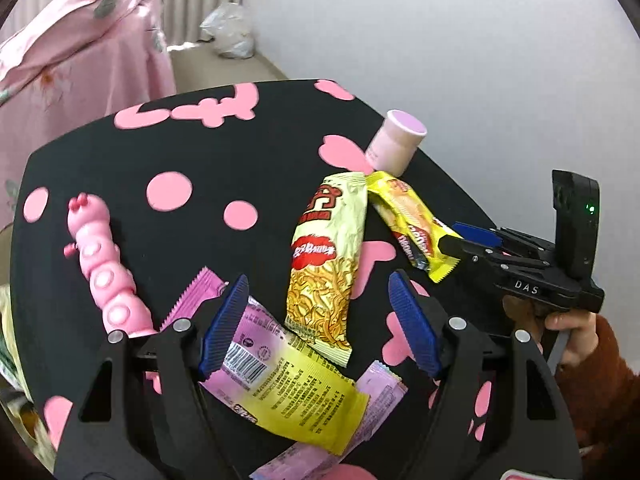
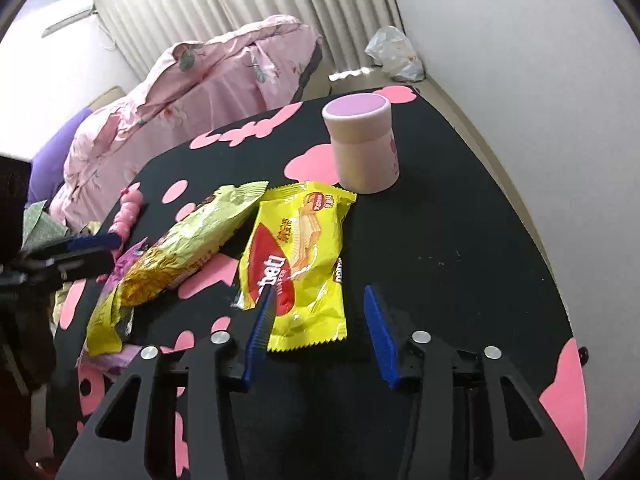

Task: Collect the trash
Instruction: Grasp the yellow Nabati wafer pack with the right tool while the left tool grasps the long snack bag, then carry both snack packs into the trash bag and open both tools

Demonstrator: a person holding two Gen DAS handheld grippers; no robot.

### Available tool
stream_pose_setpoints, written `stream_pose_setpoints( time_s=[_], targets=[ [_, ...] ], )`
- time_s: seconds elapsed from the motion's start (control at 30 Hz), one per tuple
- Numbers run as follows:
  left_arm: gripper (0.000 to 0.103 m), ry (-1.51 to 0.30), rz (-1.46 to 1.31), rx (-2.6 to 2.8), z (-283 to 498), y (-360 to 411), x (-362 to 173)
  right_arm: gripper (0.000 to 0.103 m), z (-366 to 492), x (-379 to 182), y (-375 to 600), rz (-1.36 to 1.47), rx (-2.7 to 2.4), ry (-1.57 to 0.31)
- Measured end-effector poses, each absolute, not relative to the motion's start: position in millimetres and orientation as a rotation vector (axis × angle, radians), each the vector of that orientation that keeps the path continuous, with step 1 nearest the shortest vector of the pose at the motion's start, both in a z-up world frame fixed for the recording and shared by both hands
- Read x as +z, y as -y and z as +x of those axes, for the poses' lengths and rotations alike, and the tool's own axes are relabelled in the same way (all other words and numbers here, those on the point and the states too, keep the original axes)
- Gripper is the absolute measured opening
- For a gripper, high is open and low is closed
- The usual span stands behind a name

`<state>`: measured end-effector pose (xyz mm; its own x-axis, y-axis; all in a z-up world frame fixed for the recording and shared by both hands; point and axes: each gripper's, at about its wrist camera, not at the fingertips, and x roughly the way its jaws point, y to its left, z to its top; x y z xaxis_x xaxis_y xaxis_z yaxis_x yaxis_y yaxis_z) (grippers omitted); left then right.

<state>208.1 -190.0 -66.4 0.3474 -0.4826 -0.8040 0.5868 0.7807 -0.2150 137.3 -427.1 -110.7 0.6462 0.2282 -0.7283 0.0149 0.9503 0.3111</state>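
My left gripper (image 1: 320, 316) hangs open over a pink and yellow wrapper (image 1: 288, 384), which lies flat between its blue pads (image 1: 222, 320). A green noodle snack bag (image 1: 328, 256) lies just ahead of it. My right gripper (image 2: 320, 320) is open around the near end of a yellow wafer packet (image 2: 304, 256). Its left pad (image 2: 260, 328) overlaps the packet's edge, and its right pad stands apart from it. In the left wrist view the right gripper (image 1: 456, 236) sits at the wafer packet (image 1: 416, 232). The right wrist view shows the left gripper (image 2: 108, 250) and the snack bag (image 2: 180, 248).
The black table (image 1: 240, 160) with pink shapes also bears a pink caterpillar toy (image 1: 104, 272), a pink jar (image 2: 362, 148) at the far side and more pink wrappers (image 1: 384, 392). A pink quilt (image 2: 208, 80) lies beyond the table. A plastic bag (image 2: 396, 56) sits by the wall.
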Motion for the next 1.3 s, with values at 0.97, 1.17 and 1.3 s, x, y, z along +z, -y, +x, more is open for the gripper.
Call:
stream_pose_setpoints(
  time_s=[0.97, 1.17, 1.3],
  targets=[
    [0.029, -0.731, -0.009, -0.575, 145.8, 118.1, -1.4, 0.004, 100.5, -11.4, 379.4, 0.101, 0.116, -0.671],
    [0.029, -0.674, -0.108, -0.416, 132.2, 36.4, 11.5, 0.004, 106.3, 21.0, 309.7, -0.014, 0.217, -0.618],
    [0.029, -0.631, -0.142, -0.269, 121.8, -15.8, 16.3, 0.004, 112.6, 35.4, 260.8, -0.099, 0.290, -0.605]
  ],
)
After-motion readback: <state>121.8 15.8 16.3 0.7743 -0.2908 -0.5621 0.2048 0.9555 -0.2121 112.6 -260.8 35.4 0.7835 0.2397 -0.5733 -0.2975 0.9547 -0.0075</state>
